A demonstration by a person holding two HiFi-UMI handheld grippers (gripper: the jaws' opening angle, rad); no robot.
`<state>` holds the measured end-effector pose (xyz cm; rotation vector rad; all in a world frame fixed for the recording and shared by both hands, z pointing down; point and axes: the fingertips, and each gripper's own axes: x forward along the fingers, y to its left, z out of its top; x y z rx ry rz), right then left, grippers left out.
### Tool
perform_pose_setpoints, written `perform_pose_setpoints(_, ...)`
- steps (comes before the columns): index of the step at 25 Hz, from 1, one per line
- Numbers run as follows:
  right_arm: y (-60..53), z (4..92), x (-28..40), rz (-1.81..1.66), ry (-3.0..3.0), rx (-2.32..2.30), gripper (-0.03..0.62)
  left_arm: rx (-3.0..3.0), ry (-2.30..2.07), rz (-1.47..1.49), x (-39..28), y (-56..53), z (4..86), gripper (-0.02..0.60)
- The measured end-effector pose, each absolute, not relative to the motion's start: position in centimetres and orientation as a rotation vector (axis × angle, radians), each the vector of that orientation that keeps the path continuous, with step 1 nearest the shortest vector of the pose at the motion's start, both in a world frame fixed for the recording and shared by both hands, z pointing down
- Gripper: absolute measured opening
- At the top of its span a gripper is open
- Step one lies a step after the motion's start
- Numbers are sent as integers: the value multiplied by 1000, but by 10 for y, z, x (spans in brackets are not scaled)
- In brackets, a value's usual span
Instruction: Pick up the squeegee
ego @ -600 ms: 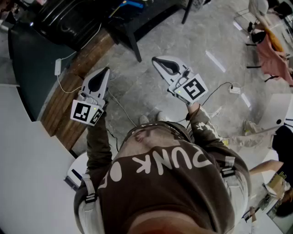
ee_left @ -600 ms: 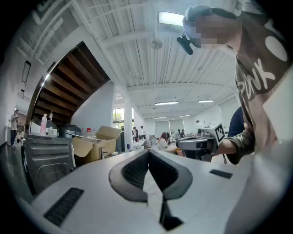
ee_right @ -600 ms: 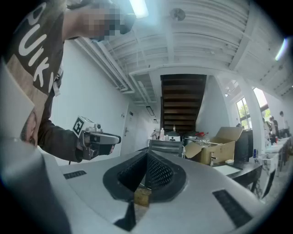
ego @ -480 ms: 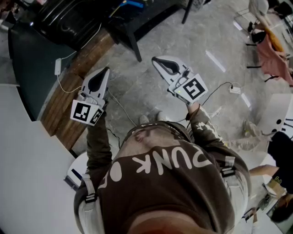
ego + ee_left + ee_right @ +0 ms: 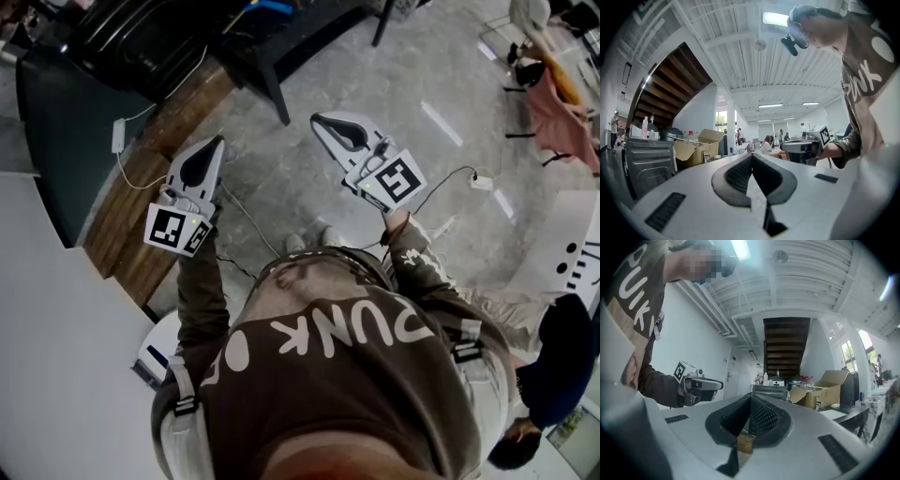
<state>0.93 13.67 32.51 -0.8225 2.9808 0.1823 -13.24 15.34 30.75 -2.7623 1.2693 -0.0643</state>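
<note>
No squeegee shows in any view. In the head view my left gripper [image 5: 217,142] and my right gripper [image 5: 318,120] are held out side by side over the grey floor, both pointing away from my body. Each one's jaws meet at the tip with nothing between them. The left gripper view looks along the shut left gripper [image 5: 751,155] and catches the right gripper [image 5: 802,148] beside it. From the right gripper view, the shut right gripper [image 5: 750,397] has the left gripper [image 5: 700,383] off to its left.
A wooden strip [image 5: 150,178] and a dark cabinet [image 5: 66,122] lie ahead on the left, with a black table leg [image 5: 272,94] beyond. Cables [image 5: 450,178] trail on the floor. A cardboard box [image 5: 825,390] and a metal unit [image 5: 647,161] stand ahead. Another person [image 5: 553,375] is at the lower right.
Both grippers have held still. The person in dark clothes at the lower right has moved further into the head view.
</note>
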Motion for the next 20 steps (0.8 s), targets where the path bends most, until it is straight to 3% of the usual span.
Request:
perform_pose_setpoints(8,134,327,11,176,2987,-846,11,-2762,1262,-64,-131,153,308,2)
perform_pose_setpoints(20,139,327,12,167,2969,-811,71,-2762,1264,-72,-129,156,309,2)
